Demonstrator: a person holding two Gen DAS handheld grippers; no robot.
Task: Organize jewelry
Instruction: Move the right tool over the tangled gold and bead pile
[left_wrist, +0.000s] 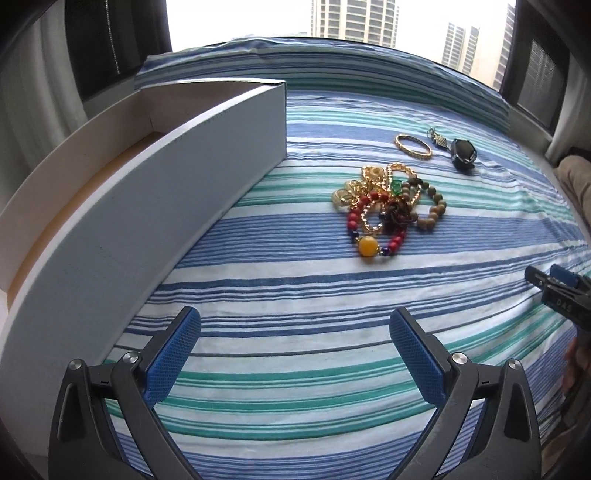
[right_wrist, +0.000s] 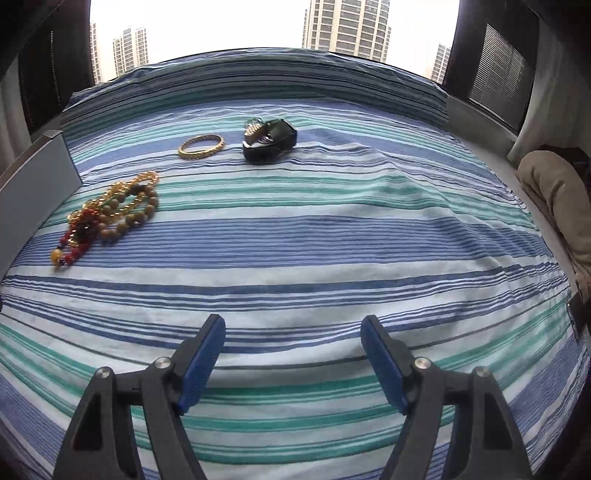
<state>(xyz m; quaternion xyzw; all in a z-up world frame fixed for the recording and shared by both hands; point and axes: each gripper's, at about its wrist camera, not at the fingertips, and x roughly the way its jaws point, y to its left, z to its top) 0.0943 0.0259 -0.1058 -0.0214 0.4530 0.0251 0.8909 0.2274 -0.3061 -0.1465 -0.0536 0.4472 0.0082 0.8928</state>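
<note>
A tangled pile of bead bracelets and gold chains (left_wrist: 384, 206) lies on the striped sheet; it also shows at the left of the right wrist view (right_wrist: 110, 212). A gold bangle (left_wrist: 413, 146) (right_wrist: 201, 146) and a black watch (left_wrist: 463, 153) (right_wrist: 269, 142) lie farther back. A white open box (left_wrist: 155, 177) stands at the left; its grey wall edge (right_wrist: 33, 184) shows in the right wrist view. My left gripper (left_wrist: 295, 339) is open and empty, well short of the pile. My right gripper (right_wrist: 293, 345) is open and empty; it shows at the right edge of the left wrist view (left_wrist: 550, 275).
The blue, green and white striped sheet (right_wrist: 332, 240) covers the whole surface. A beige cloth (right_wrist: 554, 192) lies off the right edge. A window with dark frames and curtains runs behind.
</note>
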